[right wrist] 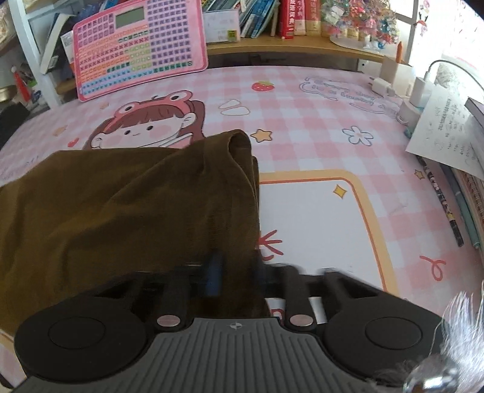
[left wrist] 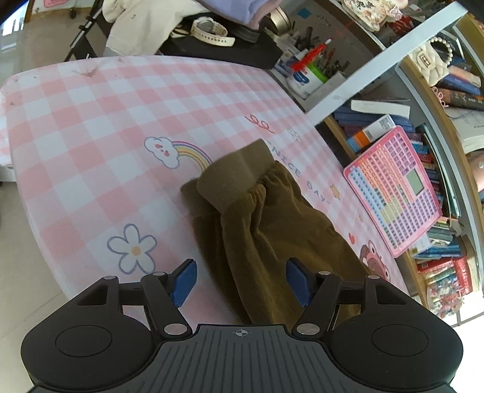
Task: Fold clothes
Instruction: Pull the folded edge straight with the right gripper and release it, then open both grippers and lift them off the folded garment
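Observation:
An olive-brown garment (left wrist: 266, 217) lies on the pink checked table mat (left wrist: 90, 127), its ribbed cuffs pointing away from me in the left wrist view. My left gripper (left wrist: 242, 281) is open with its blue pads on either side of the cloth, just above it. In the right wrist view the same garment (right wrist: 121, 211) is folded over on the mat (right wrist: 317, 127). My right gripper (right wrist: 236, 272) is shut on the garment's near edge; one blue pad (right wrist: 213, 272) shows and the cloth hides the other.
A pink keyboard toy (right wrist: 139, 45) leans against a bookshelf (right wrist: 287, 18) at the table's back edge. Pens, papers and notebooks (right wrist: 447, 133) lie at the right. A pen holder (left wrist: 311, 69) and a watch (left wrist: 211, 30) stand beyond the far corner.

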Demonstrator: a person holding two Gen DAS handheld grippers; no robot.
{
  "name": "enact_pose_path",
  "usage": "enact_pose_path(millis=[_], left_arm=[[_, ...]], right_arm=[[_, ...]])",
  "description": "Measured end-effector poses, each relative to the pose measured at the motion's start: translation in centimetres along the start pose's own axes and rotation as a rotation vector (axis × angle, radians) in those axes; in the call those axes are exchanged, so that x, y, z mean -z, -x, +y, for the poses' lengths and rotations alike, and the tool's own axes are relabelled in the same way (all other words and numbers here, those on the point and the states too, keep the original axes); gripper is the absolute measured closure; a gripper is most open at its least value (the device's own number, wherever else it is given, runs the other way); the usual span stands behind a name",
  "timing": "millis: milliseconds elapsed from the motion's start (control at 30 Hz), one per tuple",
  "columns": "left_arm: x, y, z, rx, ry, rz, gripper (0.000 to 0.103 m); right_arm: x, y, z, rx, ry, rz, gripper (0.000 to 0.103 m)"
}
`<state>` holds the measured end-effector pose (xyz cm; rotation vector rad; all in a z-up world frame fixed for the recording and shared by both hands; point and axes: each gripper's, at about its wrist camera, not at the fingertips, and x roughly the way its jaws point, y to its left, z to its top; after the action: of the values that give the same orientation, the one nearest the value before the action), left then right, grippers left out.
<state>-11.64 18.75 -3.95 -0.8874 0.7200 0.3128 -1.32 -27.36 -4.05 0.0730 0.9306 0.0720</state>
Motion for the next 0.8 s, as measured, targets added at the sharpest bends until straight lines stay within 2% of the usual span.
enact_pose_path(millis=[67,133,167,200,333,400,467,533,800], left_arm=[[0.0,0.1,0.1,-0.001,0.001,0.0,0.037],[-0.1,0.2,0.3,-0.002,0.003,-0.001,0.037],[-0.1,0.3,0.4,0.0,0.005,-0.002,0.037],[-0.1,0.3,0.4,0.002,0.008,-0.003,0.037],[-0.2,0.4,0.6,0.011,0.003,0.003,0.037],[-0.2,0.4,0.8,0.014,0.003,0.006,0.036],[-0.3,0.4,1.1,0.015,0.008,0.008,0.036],[-0.4,0.4,1.2,0.016,0.009,0.012,0.036],[-0.7,0.4,1.0,0.05,-0.026,0.036,0.033]], right_arm=[[-0.1,1.4,0.4,-0.015,0.002,-0.036,0.092],[-0.1,3.6,0.9,-0.045,0.01,-0.109,0.092],[0.0,4.2,1.1,-0.03,0.02,-0.122,0.092],[0.1,4.4,1.1,-0.012,0.024,-0.122,0.091],[0.8,0.9,-1.1,0.057,-0.06,0.042,0.084],[1.1,1.5,-1.2,0.067,-0.061,0.001,0.081],[1.3,2.0,-0.9,0.089,-0.046,-0.029,0.071],[1.4,2.6,-0.1,0.098,-0.03,-0.049,0.07],[2.6,4.7,5.0,0.023,0.038,-0.09,0.053]])
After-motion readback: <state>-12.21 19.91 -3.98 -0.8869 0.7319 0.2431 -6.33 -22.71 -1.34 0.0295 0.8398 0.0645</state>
